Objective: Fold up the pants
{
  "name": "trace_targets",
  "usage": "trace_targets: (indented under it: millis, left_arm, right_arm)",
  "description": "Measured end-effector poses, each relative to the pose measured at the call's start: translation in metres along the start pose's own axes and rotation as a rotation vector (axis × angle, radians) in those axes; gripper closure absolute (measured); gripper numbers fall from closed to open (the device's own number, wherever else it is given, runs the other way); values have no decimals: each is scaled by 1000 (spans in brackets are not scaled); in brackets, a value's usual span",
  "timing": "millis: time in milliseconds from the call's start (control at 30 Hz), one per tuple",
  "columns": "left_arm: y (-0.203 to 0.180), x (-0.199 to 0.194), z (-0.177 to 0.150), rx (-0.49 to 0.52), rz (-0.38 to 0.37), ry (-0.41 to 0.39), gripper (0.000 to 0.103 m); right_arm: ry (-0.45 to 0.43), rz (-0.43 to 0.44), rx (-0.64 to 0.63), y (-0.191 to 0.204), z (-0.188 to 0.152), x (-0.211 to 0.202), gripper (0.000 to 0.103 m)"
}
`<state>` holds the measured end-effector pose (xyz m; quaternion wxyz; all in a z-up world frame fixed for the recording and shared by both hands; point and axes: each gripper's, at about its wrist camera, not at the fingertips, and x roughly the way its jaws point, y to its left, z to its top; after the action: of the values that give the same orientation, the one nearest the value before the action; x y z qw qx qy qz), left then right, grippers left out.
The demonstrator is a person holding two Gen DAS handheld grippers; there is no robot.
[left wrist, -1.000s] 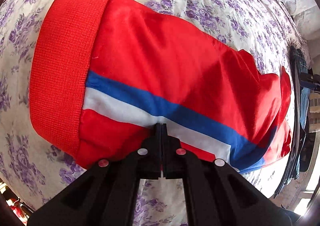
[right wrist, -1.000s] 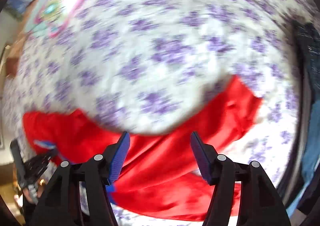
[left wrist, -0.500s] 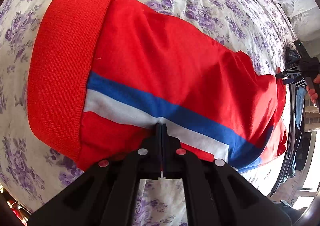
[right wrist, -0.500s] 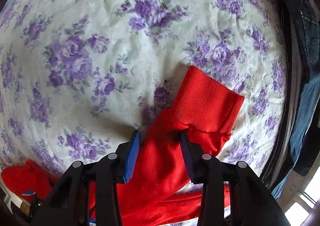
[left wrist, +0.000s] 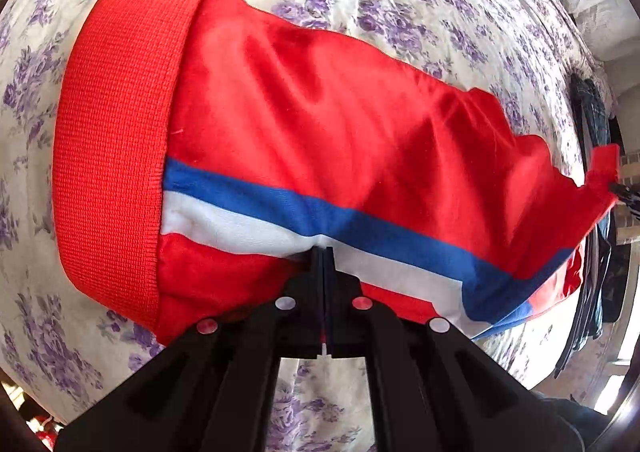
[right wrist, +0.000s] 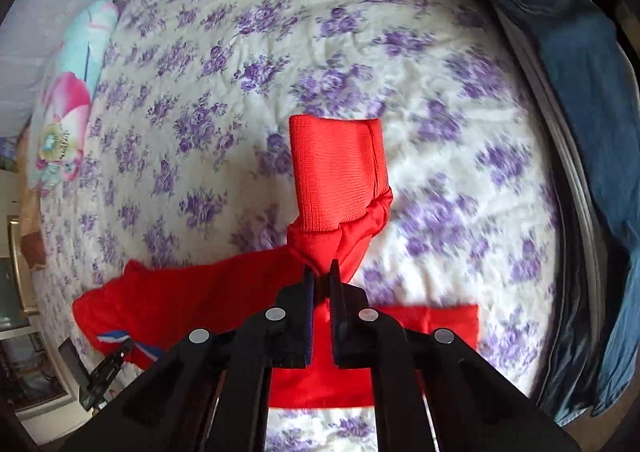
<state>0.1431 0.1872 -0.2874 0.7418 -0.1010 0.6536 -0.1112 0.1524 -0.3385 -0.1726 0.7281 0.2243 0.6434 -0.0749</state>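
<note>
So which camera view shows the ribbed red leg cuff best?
The right wrist view: the ribbed red leg cuff stands whole, just above the right gripper. The left wrist view shows it only as a scrap at the right edge.

Left gripper (left wrist: 322,252): red pants (left wrist: 320,124) fill everything ahead of the claw, ribbed waistband (left wrist: 112,156) blocking far left. Bare floral bedsheet (left wrist: 420,4) beyond the pants and on the near side under the claw, passable.

Right gripper (right wrist: 320,272): wide open sheet ahead and left of the claw. Ribbed cuff (right wrist: 336,172) stands straight ahead of the tips; the pant leg runs left and beneath. Dark jeans pile (right wrist: 580,112) walls off the right edge. Flowered pillow (right wrist: 64,112) far left.
</note>
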Motion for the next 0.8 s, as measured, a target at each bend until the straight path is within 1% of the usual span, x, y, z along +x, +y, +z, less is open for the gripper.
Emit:
trace_targets:
  millis: [33,67,100,133,167,200,233,267,300,333,433,500,533,567,600,633,700,767,800]
  left_arm:
    - [-3,0,0,29,13,5,101]
    - [-5,-1,0,53,24,9,101]
    - [-7,-1,1,73,32,13,101]
    - [-8,-1,1,92,40,18,101]
    - [-10,0,1,104,47,23,101]
    - [-11,0,2,112,53,31,101]
    - [-12,0,4,116,59,42,101]
    - [-13,0,5,118,68,55,101]
    - [-15,0,7,123,86,71,101]
    - [-18,0,6,134,112,82,101]
    - [-29,-5,4,181,209,104,102]
    - [-39,-14,0,211,250,96,102]
    - [-43,-21,-3,224,252,82,102]
    - [-47,-29,-5,229,232,65,102]
    - [-51,-36,-7,227,208,46,102]
    - [-54,-42,-8,221,181,25,102]
    - [-59,-47,-5,203,128,-9,102]
    - [-63,-42,-1,179,82,-26,102]
    - [-64,-36,1,170,71,-24,102]
  right_arm:
    - [-22,24,25,-26,-17,-9,97]
    - [-41,55,51,-45,-39,-8,97]
    - [-59,78,78,-62,-64,3,97]
    - [-59,85,104,-79,-86,25,97]
    - [-38,98,130,-86,-104,52,97]
    - [-11,112,163,-97,-116,78,97]
    - [1,146,203,-109,-128,97,99]
    - [-44,206,235,-117,-139,102,100]
    - [-76,230,241,-121,-143,98,99]
    - [-87,237,236,-125,-145,91,99]
    - [-100,213,181,-115,-142,82,96]
    - [-92,172,137,-108,-141,67,96]
    - [-84,139,111,-104,-144,61,95]
    - [-72,95,85,-100,-147,55,92]
    - [-58,49,59,-95,-150,48,92]
    - [-50,32,30,-88,-152,42,92]
    - [-52,46,-41,-68,-149,31,92]
    - [-56,47,-137,-35,-138,24,92]
    - [-59,56,-190,-14,-132,23,92]
